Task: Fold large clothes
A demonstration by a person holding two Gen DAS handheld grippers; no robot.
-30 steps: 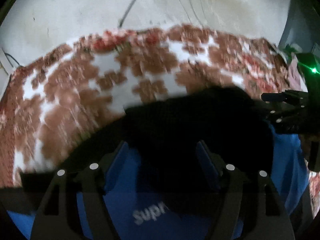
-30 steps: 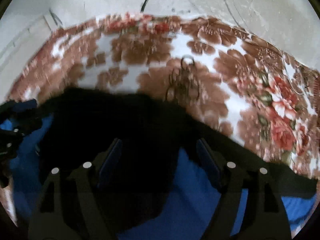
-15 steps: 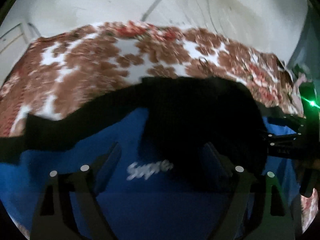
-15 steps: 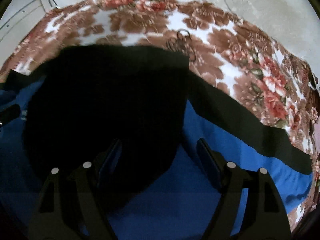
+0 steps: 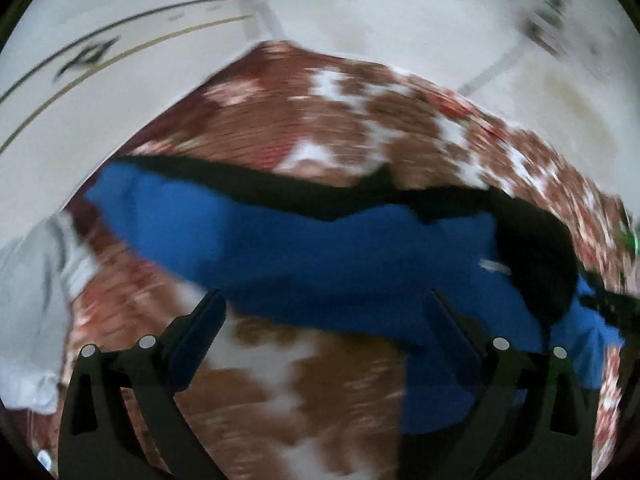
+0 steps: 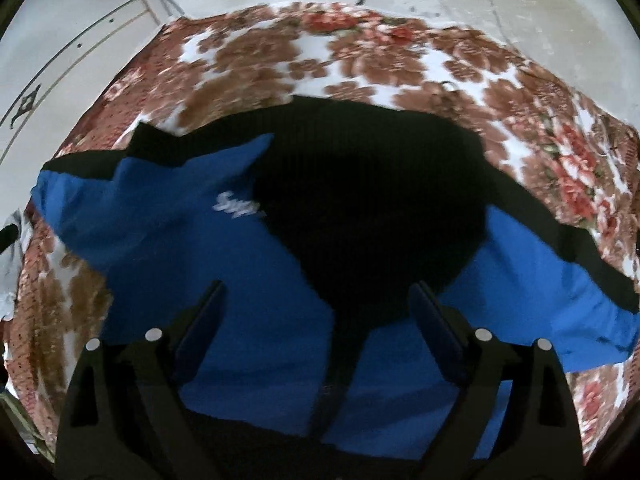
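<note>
Left wrist view, blurred by motion: the left gripper (image 5: 324, 320) has its two fingers spread wide with nothing between them; bare floral bedspread (image 5: 304, 148) shows in the gap. The blue and black garment (image 5: 320, 256) lies as a long band across the middle of the frame, running from 9 o'clock to 3 o'clock, its black trim (image 5: 304, 196) along the far edge. The garment's lower edge crosses just beyond the left fingertips; whether they touch it cannot be told. A pale grey cloth (image 5: 28, 292) lies at 8 o'clock, beside the bedspread. A white wall (image 5: 360, 12) fills the top, from 10 to 2 o'clock.

Right wrist view: the right gripper (image 6: 316, 308) also stands wide, fingers apart, with the garment (image 6: 168, 240) spread beneath and between them; nothing is pinched. A large black panel (image 6: 372, 208), possibly a hood, sits at the centre of the garment and reaches down between the fingers. White lettering (image 6: 236, 204), partly covered by the black panel, lies at 9 to 10 o'clock of centre. A blue sleeve with black edging (image 6: 560, 272) stretches toward 4 o'clock. The bedspread (image 6: 360, 56) surrounds the garment from 9 through 12 to 3 o'clock.
</note>
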